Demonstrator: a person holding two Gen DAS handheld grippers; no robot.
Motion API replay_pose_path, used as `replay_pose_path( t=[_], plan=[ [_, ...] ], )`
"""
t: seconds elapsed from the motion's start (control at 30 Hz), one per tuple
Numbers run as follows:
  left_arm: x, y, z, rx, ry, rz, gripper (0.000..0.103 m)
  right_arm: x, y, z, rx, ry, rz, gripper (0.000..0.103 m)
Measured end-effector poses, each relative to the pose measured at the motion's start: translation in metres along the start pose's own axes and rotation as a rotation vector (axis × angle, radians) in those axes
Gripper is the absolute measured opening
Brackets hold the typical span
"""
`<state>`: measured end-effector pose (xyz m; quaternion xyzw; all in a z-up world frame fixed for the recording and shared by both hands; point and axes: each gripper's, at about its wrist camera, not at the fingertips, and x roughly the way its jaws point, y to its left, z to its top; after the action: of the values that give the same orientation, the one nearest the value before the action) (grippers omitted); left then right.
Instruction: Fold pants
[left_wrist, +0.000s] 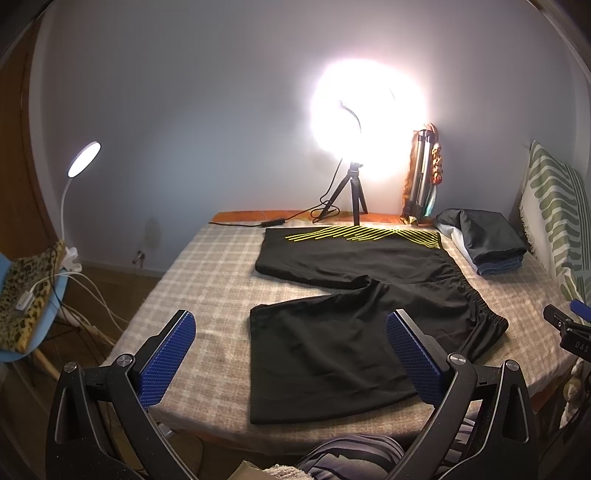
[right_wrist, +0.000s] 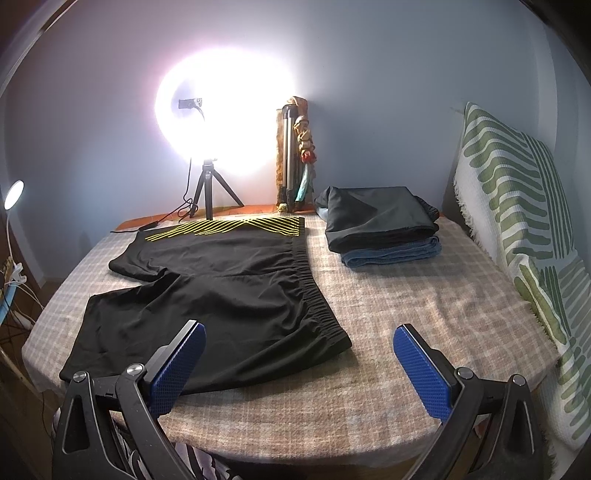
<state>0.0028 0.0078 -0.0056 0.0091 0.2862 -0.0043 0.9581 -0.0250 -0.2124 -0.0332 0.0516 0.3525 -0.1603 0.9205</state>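
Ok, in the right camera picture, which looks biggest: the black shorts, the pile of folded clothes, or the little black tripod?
Largest to smallest, as they look in the right wrist view:
1. Black shorts, spread flat on the bed.
2. Pile of folded clothes.
3. Little black tripod.
The shorts lie nearest the camera, which makes them look bigger still.

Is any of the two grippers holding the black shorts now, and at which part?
No. The left gripper and right gripper are both open, above the bed; the black shorts lie flat, unheld.
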Motion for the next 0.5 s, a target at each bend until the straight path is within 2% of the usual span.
replay_pose_path(
  t=[0.5],
  plan=[
    [-0.0001, 0.0009, -0.0012, -0.001, 0.001, 0.0, 0.103, 0.0007, 0.0029, -0.0011, 0.002, 0.01, 0.0, 0.103]
  ],
)
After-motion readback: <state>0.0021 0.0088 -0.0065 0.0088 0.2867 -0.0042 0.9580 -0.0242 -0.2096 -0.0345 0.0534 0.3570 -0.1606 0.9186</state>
